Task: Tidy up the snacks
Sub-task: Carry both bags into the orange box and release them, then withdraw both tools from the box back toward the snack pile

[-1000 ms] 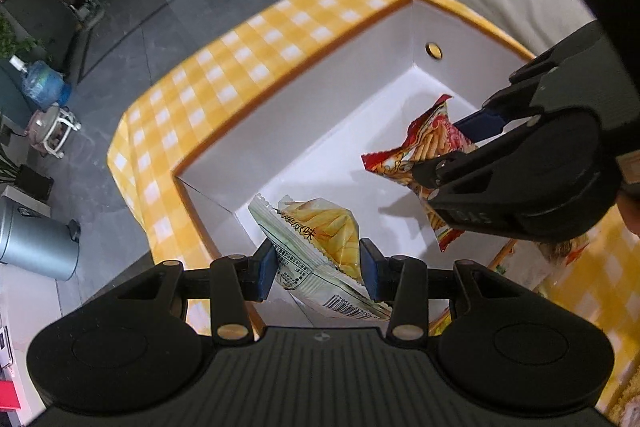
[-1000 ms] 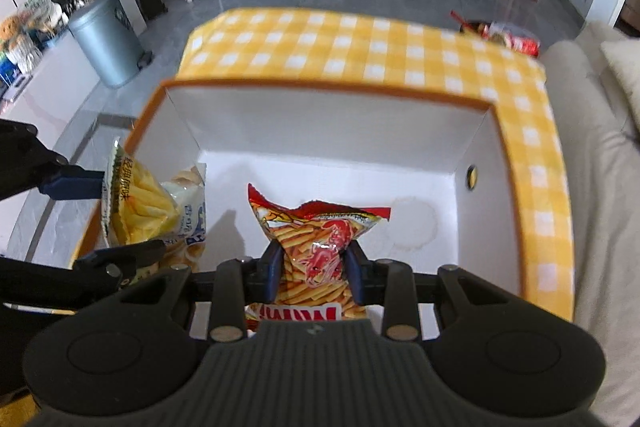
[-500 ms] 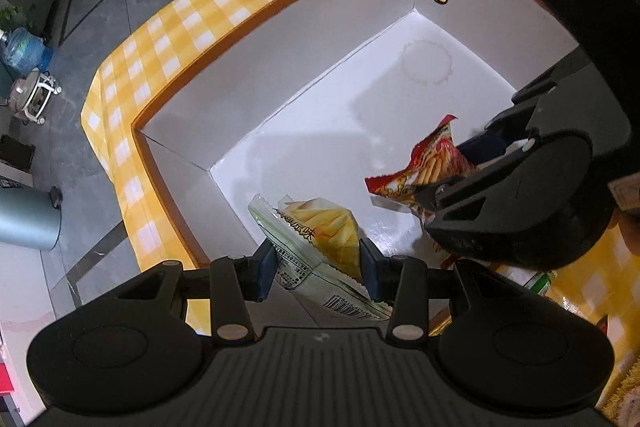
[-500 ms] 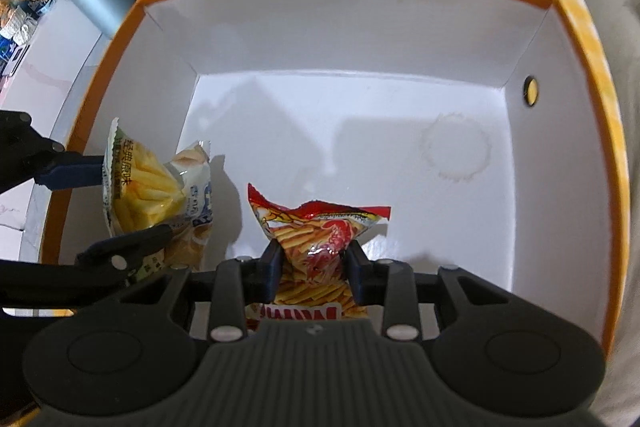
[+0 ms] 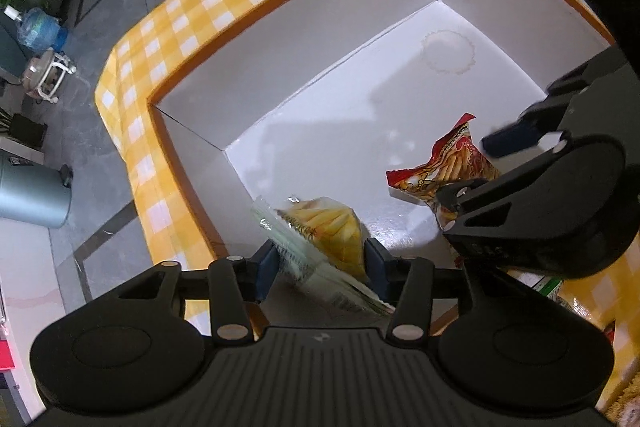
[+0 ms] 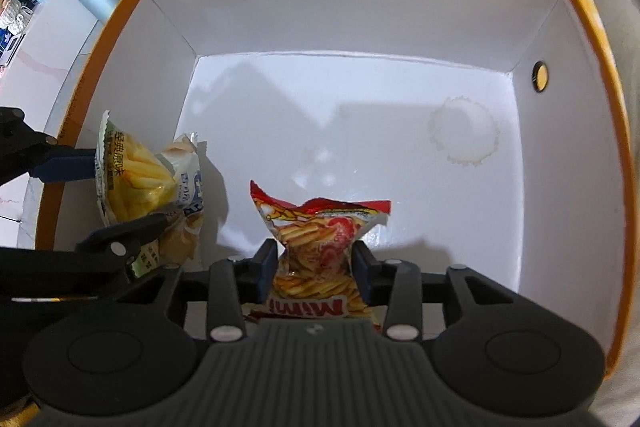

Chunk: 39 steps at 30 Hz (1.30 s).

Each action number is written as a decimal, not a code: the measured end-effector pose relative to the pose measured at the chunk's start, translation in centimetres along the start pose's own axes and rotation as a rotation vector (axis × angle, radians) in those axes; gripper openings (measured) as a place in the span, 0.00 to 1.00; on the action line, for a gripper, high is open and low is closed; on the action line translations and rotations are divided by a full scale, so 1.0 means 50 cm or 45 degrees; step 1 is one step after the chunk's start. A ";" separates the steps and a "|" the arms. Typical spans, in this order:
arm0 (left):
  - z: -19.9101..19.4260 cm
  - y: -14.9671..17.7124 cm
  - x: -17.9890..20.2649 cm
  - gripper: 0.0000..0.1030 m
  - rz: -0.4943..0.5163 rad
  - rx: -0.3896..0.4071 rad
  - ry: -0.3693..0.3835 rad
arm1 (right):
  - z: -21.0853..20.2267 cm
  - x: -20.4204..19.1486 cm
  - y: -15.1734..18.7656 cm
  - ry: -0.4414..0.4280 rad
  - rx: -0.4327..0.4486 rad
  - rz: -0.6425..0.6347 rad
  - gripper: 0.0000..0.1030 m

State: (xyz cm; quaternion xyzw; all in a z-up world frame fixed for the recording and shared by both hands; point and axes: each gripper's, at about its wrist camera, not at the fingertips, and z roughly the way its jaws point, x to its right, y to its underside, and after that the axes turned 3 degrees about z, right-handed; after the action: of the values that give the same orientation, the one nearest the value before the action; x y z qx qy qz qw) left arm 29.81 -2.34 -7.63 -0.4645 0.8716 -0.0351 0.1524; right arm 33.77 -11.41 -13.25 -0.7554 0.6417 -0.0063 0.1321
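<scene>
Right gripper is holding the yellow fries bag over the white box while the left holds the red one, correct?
Swapped. The right wrist view shows the right gripper holding the red snack bag over the white box; the left gripper holds the yellow fries bag.

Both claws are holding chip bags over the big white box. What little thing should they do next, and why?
Probably open up and let go. The left gripper pinches the yellow fries bag and the right gripper pinches the red chips bag, both already low inside the white box. Its floor beneath them looks bare, so the bags should land inside.
</scene>
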 end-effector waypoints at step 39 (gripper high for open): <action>-0.296 0.233 0.103 0.86 -0.010 0.398 -0.102 | -0.309 -0.032 0.303 0.000 0.432 0.050 0.76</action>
State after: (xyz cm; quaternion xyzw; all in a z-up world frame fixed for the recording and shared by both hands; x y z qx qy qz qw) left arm 13.41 -1.18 2.88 -0.4394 0.8470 -0.1523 0.2575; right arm 16.07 -14.96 -1.22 -0.7096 0.6461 -0.1120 0.2578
